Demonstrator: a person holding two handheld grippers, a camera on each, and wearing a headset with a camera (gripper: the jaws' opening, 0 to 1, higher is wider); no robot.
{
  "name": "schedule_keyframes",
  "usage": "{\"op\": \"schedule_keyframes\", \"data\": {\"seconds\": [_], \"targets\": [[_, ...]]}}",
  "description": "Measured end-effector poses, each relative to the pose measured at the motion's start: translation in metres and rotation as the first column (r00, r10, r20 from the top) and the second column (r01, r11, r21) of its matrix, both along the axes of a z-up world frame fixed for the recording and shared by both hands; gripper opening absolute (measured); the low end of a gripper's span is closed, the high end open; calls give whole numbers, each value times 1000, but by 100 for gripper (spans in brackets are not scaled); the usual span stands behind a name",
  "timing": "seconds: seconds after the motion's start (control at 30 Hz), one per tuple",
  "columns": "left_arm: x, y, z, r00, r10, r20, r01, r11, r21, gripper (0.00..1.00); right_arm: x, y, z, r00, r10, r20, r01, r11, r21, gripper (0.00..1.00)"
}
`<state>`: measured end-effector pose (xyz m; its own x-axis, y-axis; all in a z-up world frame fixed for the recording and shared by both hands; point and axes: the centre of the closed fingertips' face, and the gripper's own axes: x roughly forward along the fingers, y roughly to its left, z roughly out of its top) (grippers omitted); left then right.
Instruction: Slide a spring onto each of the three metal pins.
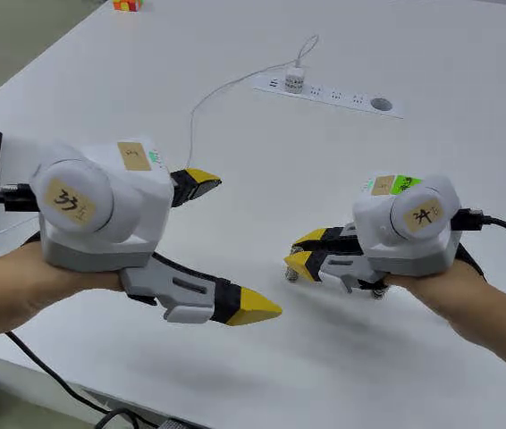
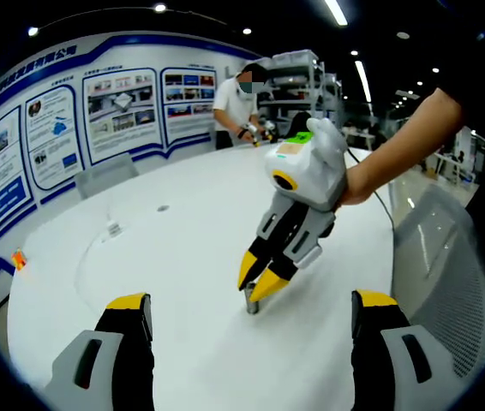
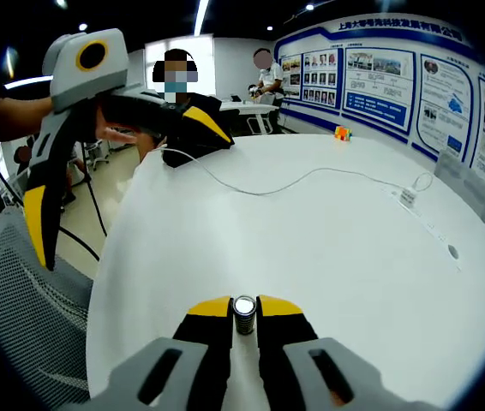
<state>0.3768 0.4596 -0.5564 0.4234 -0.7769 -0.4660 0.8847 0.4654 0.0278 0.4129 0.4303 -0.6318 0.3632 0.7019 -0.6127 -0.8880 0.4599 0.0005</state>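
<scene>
- The right gripper (image 3: 244, 306) has its jaws drawn narrow onto a small metal cylinder (image 3: 244, 315) at the lower centre of the right gripper view. A yellow tip touches it on each side, and it stands upright on the white table (image 3: 337, 248).
- In the left gripper view, the small metal cylinder (image 2: 251, 301) sits at lower centre, directly under the right gripper (image 2: 258, 278), with its foot on the table.
- Its side looks ribbed like a coil, so it is probably a spring, perhaps already over a pin. The views are too small to settle that.
- The left gripper (image 1: 231, 243), at the left of the head view, has its jaws spread wide and holds nothing. It hovers over the table, well apart from the cylinder.
- At the right of the head view, the cylinder (image 1: 291, 273) shows just below the right gripper (image 1: 300, 250). A second small metal piece (image 1: 378, 290) peeks out under that gripper's body, half hidden.
- The step in hand looks like seating this piece with the right gripper. To do it well:
  - keep the squeeze light so the coil is not crushed;
  - hold the axis upright;
  - travel straight along the pin rather than at a slant;
  - if it snags, try a slight twist rather than more force.
- The left gripper could narrow and steady the base from the side if the piece wobbles.
- The power strip (image 1: 329, 92) and its cable (image 1: 219, 89), at the upper centre of the head view, lie well apart from the work.
</scene>
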Motion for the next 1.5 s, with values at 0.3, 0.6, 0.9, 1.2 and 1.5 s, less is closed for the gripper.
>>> {"op": "schedule_keyframes", "data": {"seconds": [0.3, 0.6, 0.9, 1.2, 1.5], "targets": [[0, 0, -1, 1000, -4, -4, 4, 1000, 4, 98, 0, 0, -3, 1000, -4, -3, 4, 1000, -8, 11], [-1, 0, 0, 1000, -5, -7, 5, 1000, 2, 98, 1, -1, -4, 1000, -4, -5, 4, 1000, -9, 13], [-5, -2, 0, 1000, -7, -10, 7, 1000, 3, 98, 0, -2, -1, 1000, -3, 0, 3, 1000, -5, 15], [-8, -2, 5, 1000, -23, -16, 23, 1000, 7, 99, 3, -3, 23, 999, -16, 33, 15, 999, 50, 21], [-2, -14, 19, 1000, 0, 4, 0, 1000, -21, 100, -2, -29, 53, 996, -30, 83, 26, 998, 49, 25]]}}
